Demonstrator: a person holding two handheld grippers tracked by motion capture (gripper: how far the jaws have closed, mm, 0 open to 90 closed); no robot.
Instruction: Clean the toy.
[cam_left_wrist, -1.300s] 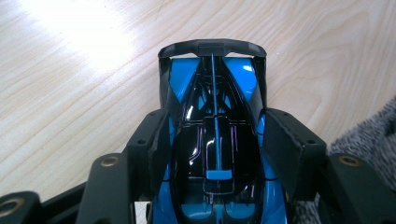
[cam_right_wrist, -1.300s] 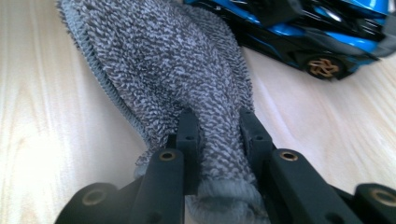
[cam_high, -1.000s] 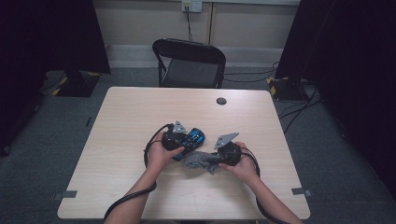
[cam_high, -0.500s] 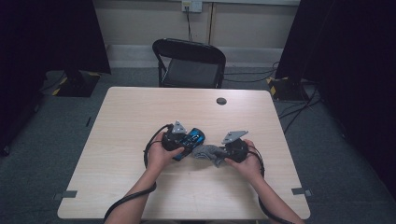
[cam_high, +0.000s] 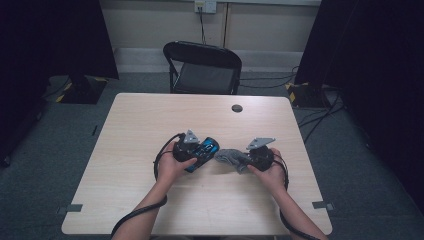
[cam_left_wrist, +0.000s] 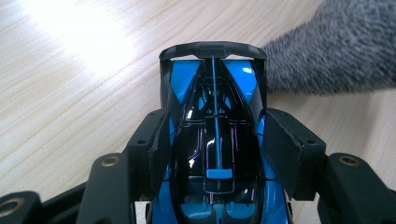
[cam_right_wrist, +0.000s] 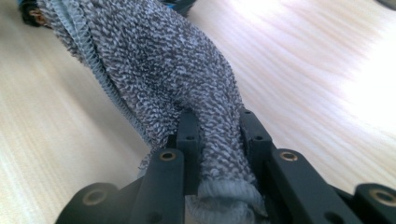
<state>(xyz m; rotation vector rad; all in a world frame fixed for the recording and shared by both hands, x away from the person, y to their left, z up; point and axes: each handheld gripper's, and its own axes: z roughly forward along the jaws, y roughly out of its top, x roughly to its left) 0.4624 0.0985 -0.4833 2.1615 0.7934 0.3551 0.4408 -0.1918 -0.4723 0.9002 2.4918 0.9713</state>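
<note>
I see two handheld grippers, both black. The left gripper (cam_high: 209, 150) carries a grey three-cornered plate (cam_high: 190, 137) on top; the right gripper (cam_high: 239, 161) carries the same kind of plate (cam_high: 260, 143). A black cable (cam_high: 142, 212) trails from the left unit, and another cable (cam_high: 287, 222) from the right. In the gripper views I note matt black jaws of flat linked bars, brass-coloured bushings (cam_left_wrist: 110, 161) at the pivots and small dark screws along the fingers (cam_right_wrist: 187, 128). Forearms are bare; no sleeves are in view.
</note>
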